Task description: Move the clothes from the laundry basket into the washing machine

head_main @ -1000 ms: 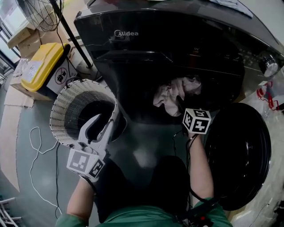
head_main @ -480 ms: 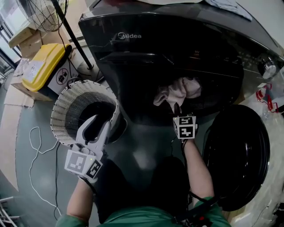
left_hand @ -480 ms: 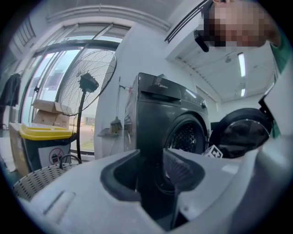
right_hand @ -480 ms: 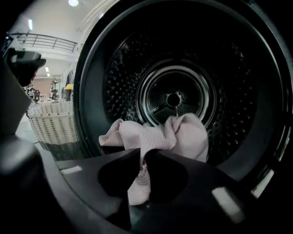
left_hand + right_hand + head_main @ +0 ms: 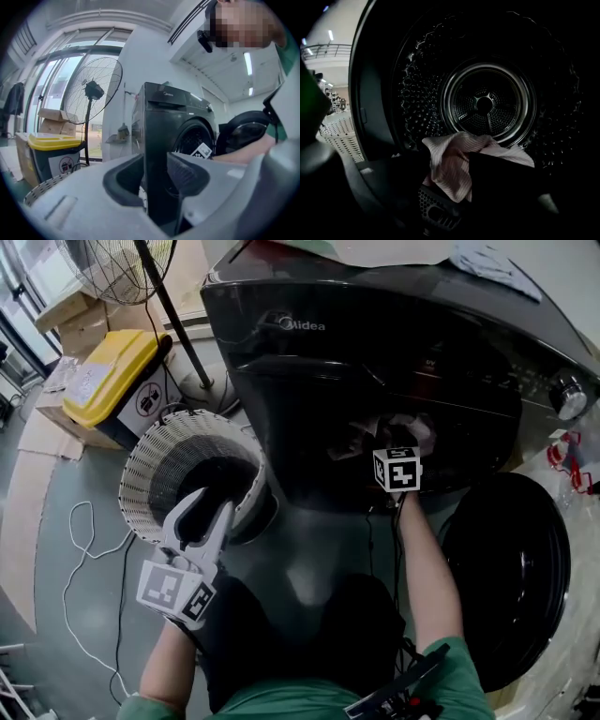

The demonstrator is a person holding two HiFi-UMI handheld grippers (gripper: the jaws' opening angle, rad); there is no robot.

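**Head view.** The right gripper (image 5: 387,434) is extended into the mouth of the dark front-loading washing machine (image 5: 375,343). The pale pink striped cloth (image 5: 414,427) is seen at its tip, just inside the opening. The left gripper (image 5: 212,502) hangs over the white perforated round laundry basket (image 5: 141,465). The basket interior is too dark for its contents to be read. The open round black door (image 5: 511,568) stands beside the right forearm, clear of it. The yellow-lidded bin (image 5: 108,376) and the pedestal fan pole (image 5: 183,334) stand beyond the basket, off the transfer path.

**Left gripper view.** The jaws are parted and nothing is held between them.

**Right gripper view.** The jaws have just been opening. The cloth lies bunched between them, ahead of the steel drum (image 5: 487,103), and is judged released. The cloth is judged light, limp and not fragile. It is best taken at a gathered fold, since trailing ends may catch on the door rim.
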